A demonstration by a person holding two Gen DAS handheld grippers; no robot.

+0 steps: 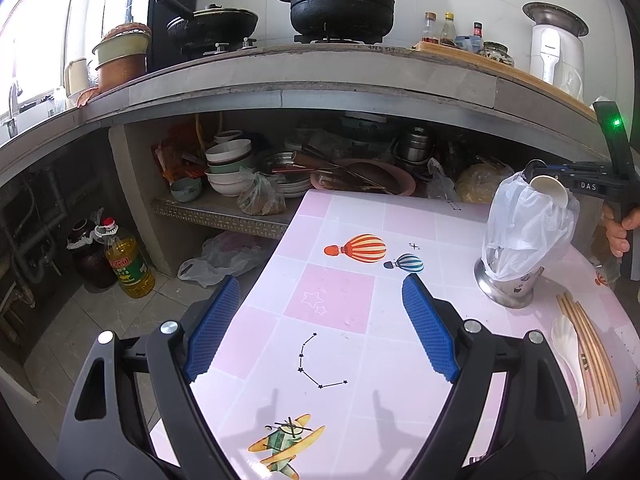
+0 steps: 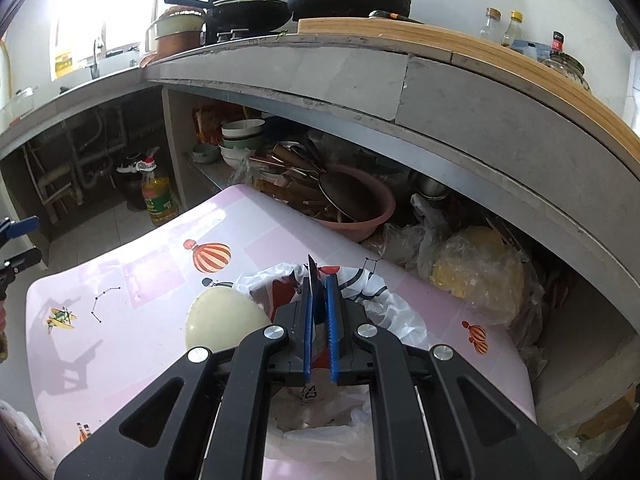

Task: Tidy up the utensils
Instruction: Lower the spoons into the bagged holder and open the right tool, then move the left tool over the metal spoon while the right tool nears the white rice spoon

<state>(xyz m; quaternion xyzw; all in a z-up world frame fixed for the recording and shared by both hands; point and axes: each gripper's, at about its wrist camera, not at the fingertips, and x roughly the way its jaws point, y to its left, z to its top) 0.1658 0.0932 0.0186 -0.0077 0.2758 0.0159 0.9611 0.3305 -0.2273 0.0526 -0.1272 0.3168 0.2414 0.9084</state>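
Nearest, the left gripper (image 1: 320, 328) is hovering over the table (image 1: 332, 300), jaws spread wide and gripping nothing, seemingly waiting its turn. To its right, chopsticks (image 1: 588, 356) and a white spoon (image 1: 570, 356) are lying side by side, not yet sorted. Further off, the right gripper (image 2: 319, 312) is pinching a cream spoon (image 2: 224, 320) by its handle, jaws clenched, bowl tilting over a steel cup (image 1: 506, 284) lined with a white plastic bag (image 1: 528, 228), probably for dropping it in. That spoon is looking smooth, glossy and pale, its bowl rounded.
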